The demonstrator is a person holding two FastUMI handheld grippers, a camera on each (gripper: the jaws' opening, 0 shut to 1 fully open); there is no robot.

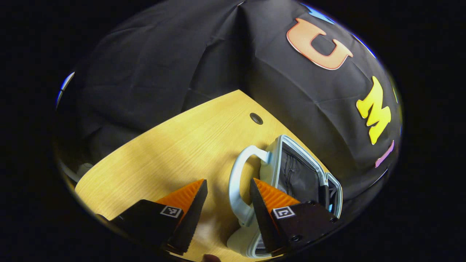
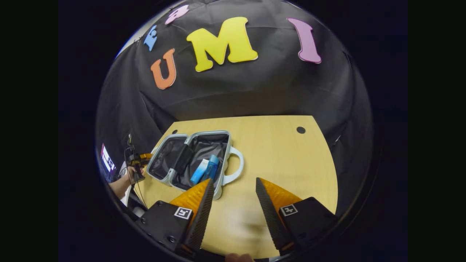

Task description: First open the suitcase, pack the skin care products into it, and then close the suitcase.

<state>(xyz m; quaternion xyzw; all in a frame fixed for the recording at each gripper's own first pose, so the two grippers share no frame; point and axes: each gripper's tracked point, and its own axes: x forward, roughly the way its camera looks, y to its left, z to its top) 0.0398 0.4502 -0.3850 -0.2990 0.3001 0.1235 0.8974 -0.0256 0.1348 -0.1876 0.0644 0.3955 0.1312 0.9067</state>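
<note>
Both tongs, left (image 1: pixel 228 193) and right (image 2: pixel 235 191), gape empty; the open pale-blue hard-shell suitcase (image 2: pixel 226 160), rigid and seemingly light, closes best by its rim at nine o'clock.

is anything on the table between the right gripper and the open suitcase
Nothing visible stands in the way. In the right gripper view, the right gripper is open over bare table, and the suitcase lies open just ahead to its left, two blue skin care products already inside, handle facing the gripper.
</note>
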